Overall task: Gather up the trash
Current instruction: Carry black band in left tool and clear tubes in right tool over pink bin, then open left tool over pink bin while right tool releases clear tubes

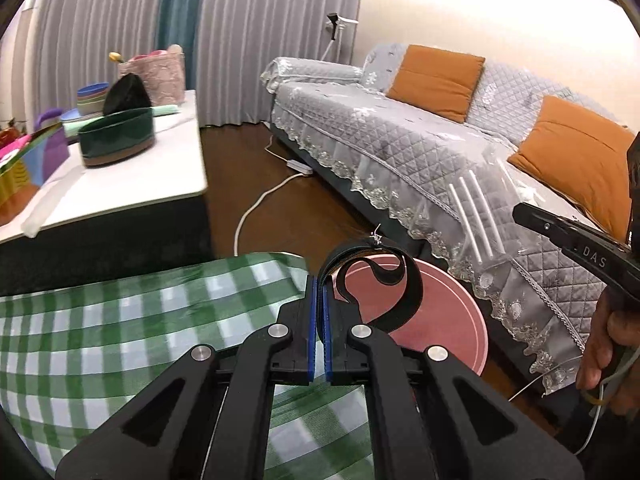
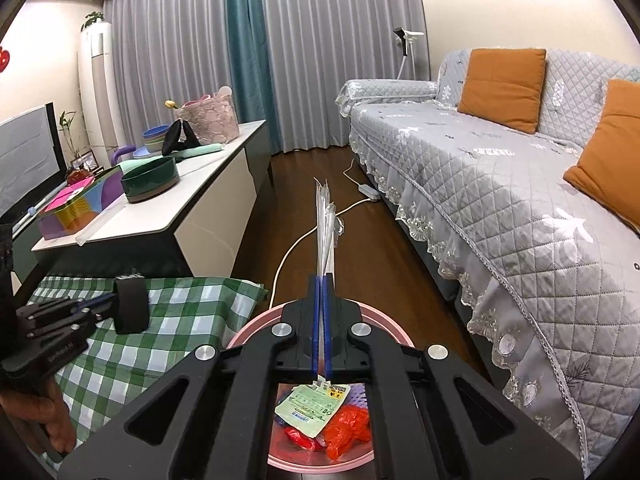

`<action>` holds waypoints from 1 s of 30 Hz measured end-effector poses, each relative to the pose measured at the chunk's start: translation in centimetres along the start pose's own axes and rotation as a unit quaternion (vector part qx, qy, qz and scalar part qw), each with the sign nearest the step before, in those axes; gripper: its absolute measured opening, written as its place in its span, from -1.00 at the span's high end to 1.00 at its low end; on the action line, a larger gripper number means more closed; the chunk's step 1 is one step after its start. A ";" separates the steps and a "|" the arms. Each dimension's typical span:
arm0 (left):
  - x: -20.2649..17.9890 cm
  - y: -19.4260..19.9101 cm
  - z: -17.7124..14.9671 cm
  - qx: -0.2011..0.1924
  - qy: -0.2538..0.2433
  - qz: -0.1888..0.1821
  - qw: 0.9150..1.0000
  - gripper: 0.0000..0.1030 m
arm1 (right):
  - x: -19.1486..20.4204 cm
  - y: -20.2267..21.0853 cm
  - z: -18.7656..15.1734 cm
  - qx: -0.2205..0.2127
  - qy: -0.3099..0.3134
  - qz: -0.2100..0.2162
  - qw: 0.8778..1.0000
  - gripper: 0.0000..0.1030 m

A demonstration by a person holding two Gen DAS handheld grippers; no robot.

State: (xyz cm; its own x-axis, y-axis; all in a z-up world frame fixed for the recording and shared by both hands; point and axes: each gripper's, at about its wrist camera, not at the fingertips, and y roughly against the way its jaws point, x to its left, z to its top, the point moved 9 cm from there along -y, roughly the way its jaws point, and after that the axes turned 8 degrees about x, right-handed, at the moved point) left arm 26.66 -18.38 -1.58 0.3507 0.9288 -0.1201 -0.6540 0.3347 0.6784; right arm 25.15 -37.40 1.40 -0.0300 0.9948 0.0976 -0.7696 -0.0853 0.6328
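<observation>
- Left tongs [image 1: 319, 300] pinch a curled black strap [image 1: 384, 280] above the pink bin [image 1: 460, 320], which sits at 3 o'clock of the green-checked cloth [image 1: 120, 340].
- Right tongs [image 2: 322, 300] pinch a clear packet [image 2: 326, 224] of white sticks, upright over the bin.
- Only the right view looks into the bin: red wrappers [image 2: 348, 428] and a printed pouch [image 2: 316, 404] lie inside.
- Only the left view shows the packet side-on, at 3 o'clock, before the sofa [image 1: 400, 128].

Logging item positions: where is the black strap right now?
The strap is pinched in the left gripper, held over the checked cloth beside the pink bin; the right wrist view shows it at lower left.
</observation>
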 end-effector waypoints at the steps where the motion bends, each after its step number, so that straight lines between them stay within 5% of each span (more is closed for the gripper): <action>1: -0.4 -0.4 0.1 0.002 -0.003 -0.001 1.000 0.95 | 0.0 -0.1 0.0 0.002 0.000 0.001 1.000 0.97; 15: -3.4 -4.5 0.0 0.038 -0.016 -0.032 0.999 0.92 | -0.5 -1.5 -0.6 0.019 0.002 -0.006 1.000 0.87; 16: -3.6 -4.8 -0.1 0.045 -0.018 -0.036 0.998 0.80 | -0.7 -1.6 -0.7 0.022 -0.001 -0.011 1.000 0.78; 19: -4.0 -5.1 -0.4 0.051 -0.023 -0.036 0.998 0.37 | -1.2 -1.9 -1.0 0.028 -0.015 -0.013 0.999 0.04; 30: -3.9 -2.4 -0.6 0.044 -0.029 -0.037 0.998 0.36 | -1.5 -1.5 -1.1 0.027 -0.029 -0.021 0.999 -0.32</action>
State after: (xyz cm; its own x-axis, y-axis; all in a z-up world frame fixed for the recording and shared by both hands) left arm 26.44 -22.71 -3.15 0.4358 0.8903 -0.1320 -0.5643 0.3845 0.7306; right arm 25.68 -38.68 -0.57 0.0392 0.9927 0.1138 -0.7343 -0.0487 0.6770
